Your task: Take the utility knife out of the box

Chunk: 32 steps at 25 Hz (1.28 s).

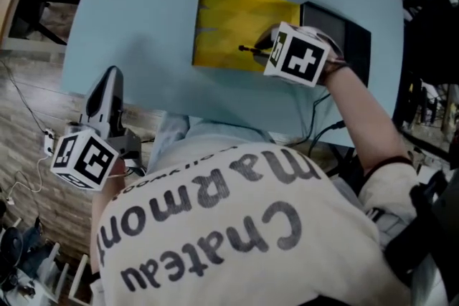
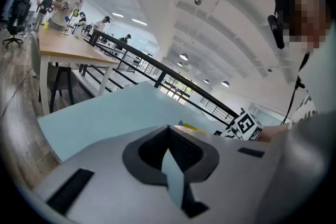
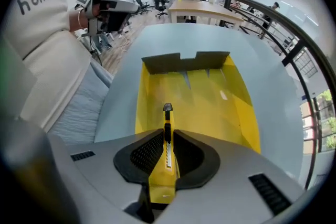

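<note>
one utility knife [image 3: 166, 165] in right tongs [image 3: 167, 136]

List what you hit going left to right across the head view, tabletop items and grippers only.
left gripper → yellow box → right gripper, shut on the utility knife over the box → black boxy object

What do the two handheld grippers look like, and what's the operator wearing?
Both the left gripper and right gripper: grey plastic shells, black ribbed pads. Each carries a white cube with black square markers. Operator wears a cream T-shirt with dark lettering.
</note>
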Each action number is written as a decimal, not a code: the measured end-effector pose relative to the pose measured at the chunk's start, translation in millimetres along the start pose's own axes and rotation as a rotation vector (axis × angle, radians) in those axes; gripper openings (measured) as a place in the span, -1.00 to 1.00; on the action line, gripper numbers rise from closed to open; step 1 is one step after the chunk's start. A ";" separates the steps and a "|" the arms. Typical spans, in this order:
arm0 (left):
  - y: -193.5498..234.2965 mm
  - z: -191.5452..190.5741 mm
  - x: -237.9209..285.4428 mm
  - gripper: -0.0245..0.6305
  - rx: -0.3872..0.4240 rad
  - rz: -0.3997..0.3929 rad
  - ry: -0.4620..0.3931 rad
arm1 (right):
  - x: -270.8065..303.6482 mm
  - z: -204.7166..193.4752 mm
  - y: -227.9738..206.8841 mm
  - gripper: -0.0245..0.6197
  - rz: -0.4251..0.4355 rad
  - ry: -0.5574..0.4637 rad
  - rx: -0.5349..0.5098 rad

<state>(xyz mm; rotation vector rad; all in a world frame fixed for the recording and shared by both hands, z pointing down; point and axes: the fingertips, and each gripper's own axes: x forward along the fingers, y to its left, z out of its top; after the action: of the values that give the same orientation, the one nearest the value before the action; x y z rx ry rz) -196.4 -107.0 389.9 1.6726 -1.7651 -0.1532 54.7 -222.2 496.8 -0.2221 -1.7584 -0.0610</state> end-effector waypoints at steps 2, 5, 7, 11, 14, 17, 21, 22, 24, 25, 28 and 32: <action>3.6 12.3 -10.7 -0.92 0.013 -0.011 -0.035 | -9.2 4.7 -1.1 -0.67 -0.081 -0.026 0.061; 4.1 18.9 -19.9 -0.92 0.026 -0.033 -0.044 | -22.5 12.0 -0.5 -0.67 -0.186 -0.098 0.171; 1.2 18.7 -23.2 -0.92 0.030 -0.057 -0.039 | -31.0 15.0 1.5 -0.67 -0.241 -0.152 0.245; -7.8 23.5 -29.5 -0.92 0.061 -0.115 -0.034 | -43.9 18.6 7.9 -0.67 -0.327 -0.245 0.373; -13.5 28.5 -34.2 -0.92 0.086 -0.160 -0.031 | -50.3 16.9 5.9 -0.67 -0.392 -0.307 0.480; -15.7 28.9 -41.2 -0.92 0.094 -0.194 -0.029 | -56.4 15.7 -1.3 -0.67 -0.445 -0.386 0.619; -18.6 29.2 -51.2 -0.92 0.105 -0.239 -0.038 | -66.9 17.5 -7.3 -0.67 -0.467 -0.554 0.838; -19.9 30.3 -54.8 -0.92 0.110 -0.244 -0.037 | -69.9 18.0 -5.4 -0.67 -0.462 -0.599 0.889; -22.3 33.7 -63.2 -0.92 0.123 -0.260 -0.044 | -77.7 18.8 2.1 -0.67 -0.466 -0.660 0.944; -23.7 35.3 -67.8 -0.92 0.133 -0.272 -0.052 | -82.2 19.3 7.4 -0.67 -0.480 -0.668 0.943; -28.6 34.5 -82.8 -0.92 0.175 -0.305 -0.065 | -94.4 20.2 26.4 -0.67 -0.541 -0.656 0.894; -31.5 27.5 -95.9 -0.92 0.191 -0.346 -0.053 | -105.6 20.2 49.8 -0.67 -0.585 -0.730 0.916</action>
<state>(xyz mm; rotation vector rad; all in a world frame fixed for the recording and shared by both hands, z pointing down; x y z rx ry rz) -191.6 -34.3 314.9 2.1228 -1.5535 -0.1895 63.6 -182.2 385.5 1.0547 -2.3172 0.4492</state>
